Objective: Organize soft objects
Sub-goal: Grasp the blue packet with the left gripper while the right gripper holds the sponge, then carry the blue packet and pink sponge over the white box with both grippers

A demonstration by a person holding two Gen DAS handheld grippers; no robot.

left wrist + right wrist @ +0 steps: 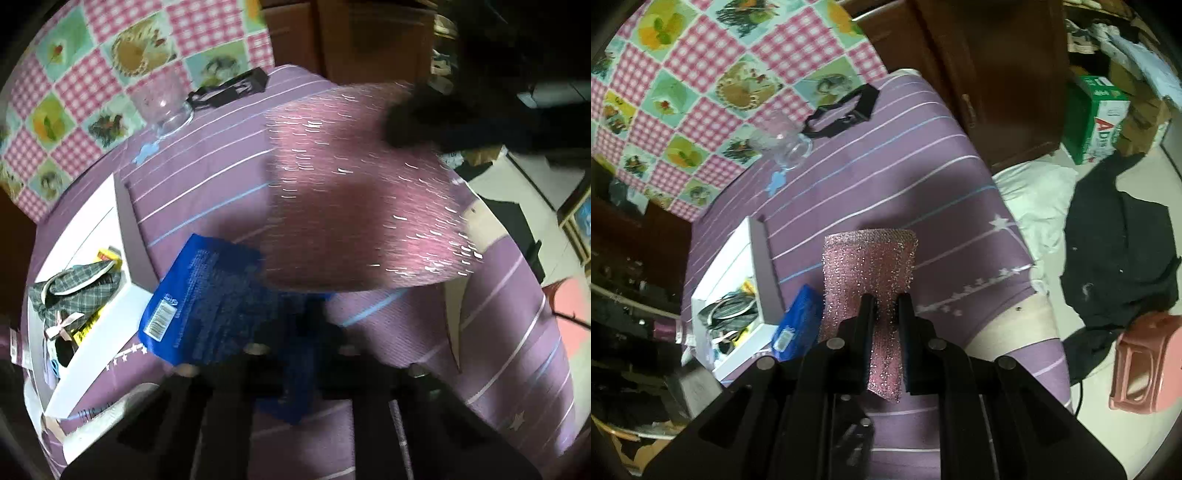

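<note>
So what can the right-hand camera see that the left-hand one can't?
Only the right wrist view shows the green carton, the black garment on the floor and the right claw pinching the pink glittery cloth. Only the left wrist view shows the blue packet's barcode clearly. Both share the white box, glass and blue packet.

We see the pink sponge (362,192) only as a motion smear at one o'clock in the left view. The left gripper (295,332) is dark and blurred at six, hiding part of the blue packet (207,302). The box (92,332) runs off at eight.
</note>
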